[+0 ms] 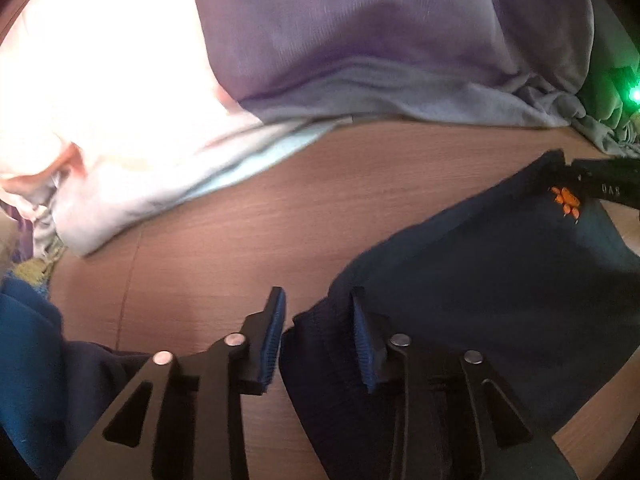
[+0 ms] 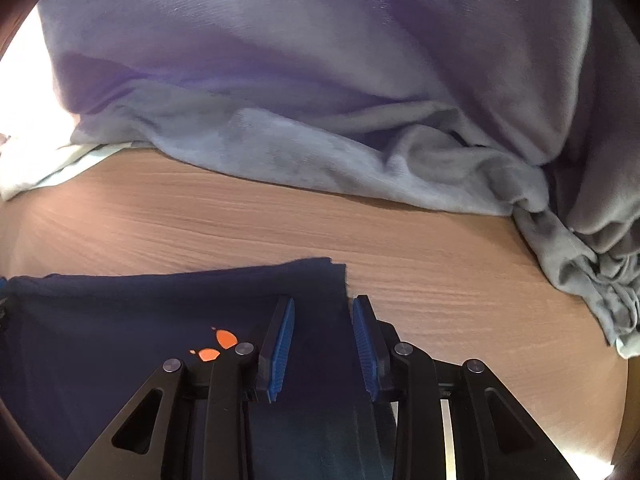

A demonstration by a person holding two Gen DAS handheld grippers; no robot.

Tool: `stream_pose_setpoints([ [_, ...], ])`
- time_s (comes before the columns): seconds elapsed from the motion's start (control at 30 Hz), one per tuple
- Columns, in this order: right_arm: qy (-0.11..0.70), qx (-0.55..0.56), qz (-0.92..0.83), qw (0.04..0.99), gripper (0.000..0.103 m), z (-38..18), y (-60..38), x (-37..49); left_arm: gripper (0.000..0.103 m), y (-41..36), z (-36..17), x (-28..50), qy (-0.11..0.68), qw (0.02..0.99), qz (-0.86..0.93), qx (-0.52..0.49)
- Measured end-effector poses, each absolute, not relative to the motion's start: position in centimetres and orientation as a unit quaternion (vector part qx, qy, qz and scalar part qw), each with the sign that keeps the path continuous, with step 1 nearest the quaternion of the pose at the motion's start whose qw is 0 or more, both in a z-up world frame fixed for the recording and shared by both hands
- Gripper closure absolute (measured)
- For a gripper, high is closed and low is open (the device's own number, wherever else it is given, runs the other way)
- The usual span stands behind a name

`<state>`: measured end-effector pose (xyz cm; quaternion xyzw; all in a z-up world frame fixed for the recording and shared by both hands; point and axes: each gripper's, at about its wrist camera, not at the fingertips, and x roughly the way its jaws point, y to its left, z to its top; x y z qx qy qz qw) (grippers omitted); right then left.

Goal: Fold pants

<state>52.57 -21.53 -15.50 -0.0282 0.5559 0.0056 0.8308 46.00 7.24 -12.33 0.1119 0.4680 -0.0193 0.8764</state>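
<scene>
The dark navy pants [image 1: 480,280] with a small orange print [image 1: 565,200] lie folded on the wooden table [image 1: 280,220]. My left gripper [image 1: 318,320] is open at the pants' left edge, its right finger over the cloth and its left finger over bare wood. In the right wrist view the pants [image 2: 140,312] lie at the lower left with the orange print [image 2: 218,346]. My right gripper [image 2: 323,320] is open over the pants' right edge, cloth between the jaws. The right gripper also shows in the left wrist view [image 1: 600,184] at the pants' far corner.
A pile of lilac-grey cloth [image 2: 320,100] fills the far side of the table and drapes down at the right [image 2: 592,272]. A white cloth [image 1: 120,140] lies at the far left. Blue fabric [image 1: 28,340] sits at the left edge.
</scene>
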Motion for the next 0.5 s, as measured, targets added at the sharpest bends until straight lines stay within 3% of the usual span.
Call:
stream_pose_setpoints([
  [0.07, 0.552, -0.02, 0.005, 0.834, 0.069, -14.8, -21.8, 52.0, 0.051, 7.1, -10.9, 45.2, 0.446, 0.888, -0.018, 0.112],
  [0.17, 0.529, -0.009, 0.011, 0.849, 0.054, -12.5, -22.8, 50.6, 0.048, 6.3, -8.6, 43.7, 0.412, 0.902, -0.018, 0.13],
  [0.5, 0.468, -0.003, 0.046, 0.882, 0.054, -5.8, -24.5, 42.9, 0.048, 3.1, -6.3, 37.6, 0.391, 0.91, -0.058, 0.121],
])
